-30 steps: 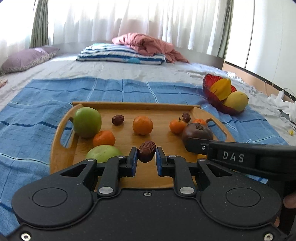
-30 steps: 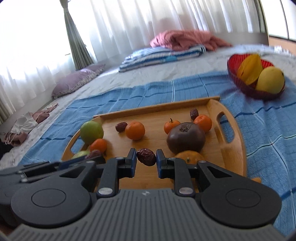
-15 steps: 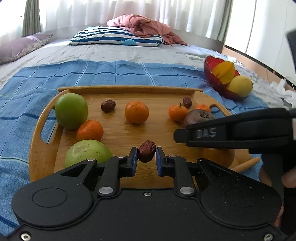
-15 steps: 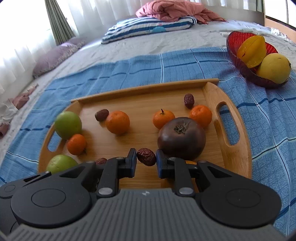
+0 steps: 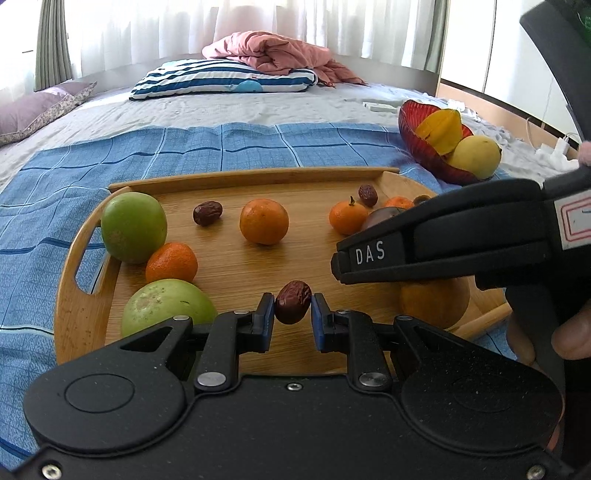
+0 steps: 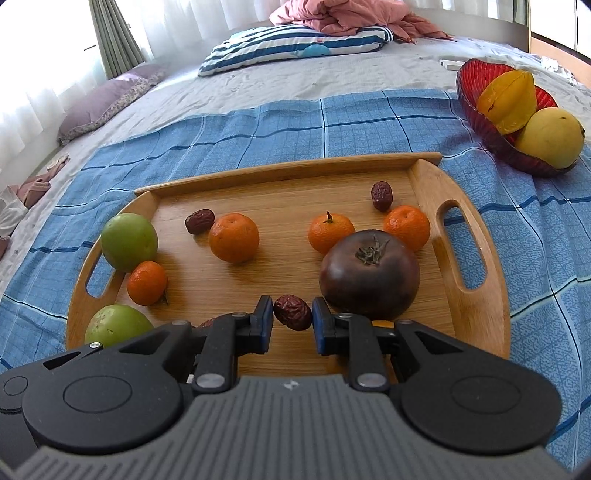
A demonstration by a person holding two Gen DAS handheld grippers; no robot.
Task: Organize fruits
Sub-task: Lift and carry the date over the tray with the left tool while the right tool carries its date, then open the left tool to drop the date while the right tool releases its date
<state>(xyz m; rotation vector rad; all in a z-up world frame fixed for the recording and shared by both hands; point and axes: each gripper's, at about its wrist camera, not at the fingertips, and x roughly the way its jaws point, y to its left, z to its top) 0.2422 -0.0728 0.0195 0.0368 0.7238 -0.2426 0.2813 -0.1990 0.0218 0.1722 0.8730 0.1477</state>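
Observation:
A wooden tray (image 6: 469,332) on the blue blanket holds two green apples (image 6: 129,242), several mandarins (image 6: 233,238), a dark tomato (image 6: 369,275) and two loose red dates (image 6: 199,221). My left gripper (image 5: 293,319) is shut on a red date (image 5: 293,307) above the tray's near edge. My right gripper (image 6: 293,321) is shut on another red date (image 6: 293,312), just left of the tomato. The right gripper's body (image 5: 443,240) crosses the left wrist view and hides part of the tomato.
A red bowl (image 6: 476,107) with a starfruit (image 6: 508,101) and a yellow mango (image 6: 550,136) stands on the blanket beyond the tray's right end. Pillows and a pink quilt (image 6: 351,14) lie at the back of the bed.
Both grippers have risen and tilted down over the tray, each still holding its date. The right gripper now sits higher and closer across the left wrist view.

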